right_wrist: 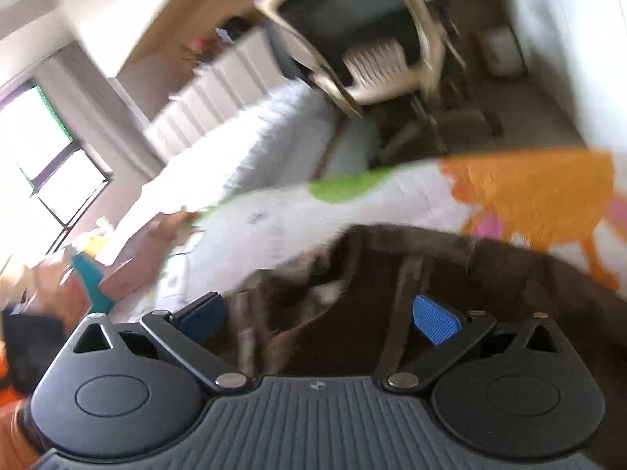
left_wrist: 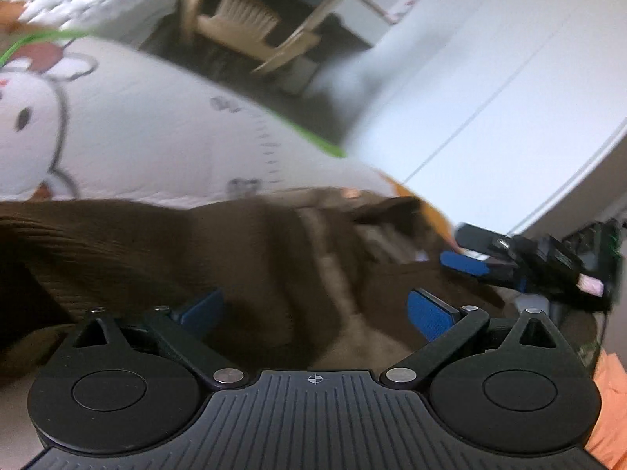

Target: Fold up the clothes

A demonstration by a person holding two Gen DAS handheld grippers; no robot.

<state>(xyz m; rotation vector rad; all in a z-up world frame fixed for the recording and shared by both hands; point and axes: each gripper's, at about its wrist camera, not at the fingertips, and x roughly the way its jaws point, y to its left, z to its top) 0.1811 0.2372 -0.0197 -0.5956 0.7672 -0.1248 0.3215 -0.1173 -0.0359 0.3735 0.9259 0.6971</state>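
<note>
A dark brown ribbed garment (left_wrist: 137, 243) with lighter tan parts lies on a white bed cover (left_wrist: 156, 125) printed with a cartoon figure. My left gripper (left_wrist: 313, 309) hovers just over the brown cloth, its blue-padded fingers (left_wrist: 427, 313) spread wide with nothing between them. In the left wrist view my right gripper (left_wrist: 482, 258) shows at the right edge, over the garment. In the right wrist view the same brown garment (right_wrist: 490, 274) fills the lower right, and my right gripper (right_wrist: 317, 313) is open above its folds. Both views are motion-blurred.
A beige plastic chair (left_wrist: 250, 27) stands on the dark floor beyond the bed. A white wall or wardrobe (left_wrist: 490, 78) rises on the right. The bed cover (right_wrist: 392, 199) has orange and green prints. Orange cloth (left_wrist: 611, 411) shows at the lower right. A window (right_wrist: 43, 149) is at left.
</note>
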